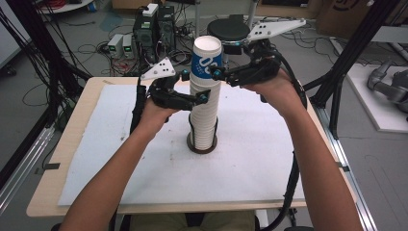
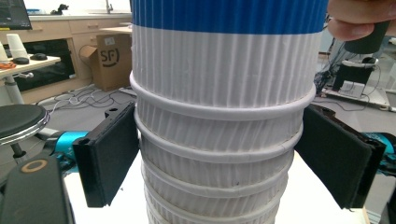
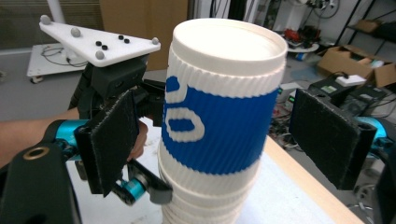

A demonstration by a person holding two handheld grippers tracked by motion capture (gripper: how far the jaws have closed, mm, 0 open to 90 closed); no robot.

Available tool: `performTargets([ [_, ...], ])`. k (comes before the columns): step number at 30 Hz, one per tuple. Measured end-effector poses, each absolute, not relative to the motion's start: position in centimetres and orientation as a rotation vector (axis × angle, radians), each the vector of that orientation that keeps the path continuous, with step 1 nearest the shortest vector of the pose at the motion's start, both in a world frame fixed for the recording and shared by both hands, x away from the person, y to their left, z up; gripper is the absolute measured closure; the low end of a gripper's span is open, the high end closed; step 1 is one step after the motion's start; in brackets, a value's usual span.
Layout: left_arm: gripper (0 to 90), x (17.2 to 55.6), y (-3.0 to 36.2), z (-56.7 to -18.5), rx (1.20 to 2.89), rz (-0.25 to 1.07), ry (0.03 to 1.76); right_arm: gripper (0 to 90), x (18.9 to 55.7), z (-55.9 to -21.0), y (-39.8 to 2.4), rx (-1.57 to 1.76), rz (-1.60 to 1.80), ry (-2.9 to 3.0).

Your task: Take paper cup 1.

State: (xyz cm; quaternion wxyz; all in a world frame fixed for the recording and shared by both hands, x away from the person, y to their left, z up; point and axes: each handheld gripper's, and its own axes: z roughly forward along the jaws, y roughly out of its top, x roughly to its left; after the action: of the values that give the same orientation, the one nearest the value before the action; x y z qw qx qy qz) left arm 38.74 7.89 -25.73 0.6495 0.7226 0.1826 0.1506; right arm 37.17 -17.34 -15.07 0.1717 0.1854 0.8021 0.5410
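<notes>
A tall stack of ribbed paper cups (image 1: 203, 108) stood upright mid-table on a white mat (image 1: 120, 159). The left gripper (image 2: 217, 158) clamped the stack's middle. The right gripper (image 3: 224, 140) straddled the blue-banded top cup (image 3: 219, 116), pads apparently clear.

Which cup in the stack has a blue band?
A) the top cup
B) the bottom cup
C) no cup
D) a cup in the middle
A: the blue band with white marks runs around the top cup; the cups below it in the stack are plain white.
</notes>
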Motion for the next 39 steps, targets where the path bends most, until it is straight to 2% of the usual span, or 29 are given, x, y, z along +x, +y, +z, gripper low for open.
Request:
performTargets([
  [5, 14.8, 38.7, 7.8, -25.7, 1.641, 0.341, 0.415, 16.3, 38.1, -15.2, -16.5, 0.55, 1.578, 2.298],
  [7, 14.8, 38.7, 7.9, -25.7, 1.644, 0.34, 0.414, 21.7, 38.3, -15.2, -16.4, 0.553, 1.59, 2.297],
  [8, 14.8, 38.7, 7.9, -25.7, 1.644, 0.34, 0.414, 21.7, 38.3, -15.2, -16.4, 0.553, 1.59, 2.297],
  [9, 14.8, 38.7, 7.9, -25.7, 1.644, 0.34, 0.414, 28.1, 38.6, -15.2, -16.5, 0.539, 1.583, 2.287],
  [11, 14.8, 38.8, 7.9, -25.7, 1.643, 0.339, 0.416, 28.9, 38.8, -15.2, -16.7, 0.527, 1.596, 2.296],
  [18, 14.8, 38.8, 7.9, -25.7, 1.643, 0.339, 0.414, 31.3, 38.5, -14.2, -16.8, 0.528, 1.625, 2.254],
  [31, 14.8, 38.8, 8.0, -25.7, 1.645, 0.333, 0.416, 31.3, 35.8, -8.5, -19.2, 0.443, 1.736, 2.036],
  [39, 14.7, 38.8, 8.0, -25.7, 1.647, 0.33, 0.419, 31.2, 33.4, -8.6, -22.2, 0.444, 1.728, 2.031],
])
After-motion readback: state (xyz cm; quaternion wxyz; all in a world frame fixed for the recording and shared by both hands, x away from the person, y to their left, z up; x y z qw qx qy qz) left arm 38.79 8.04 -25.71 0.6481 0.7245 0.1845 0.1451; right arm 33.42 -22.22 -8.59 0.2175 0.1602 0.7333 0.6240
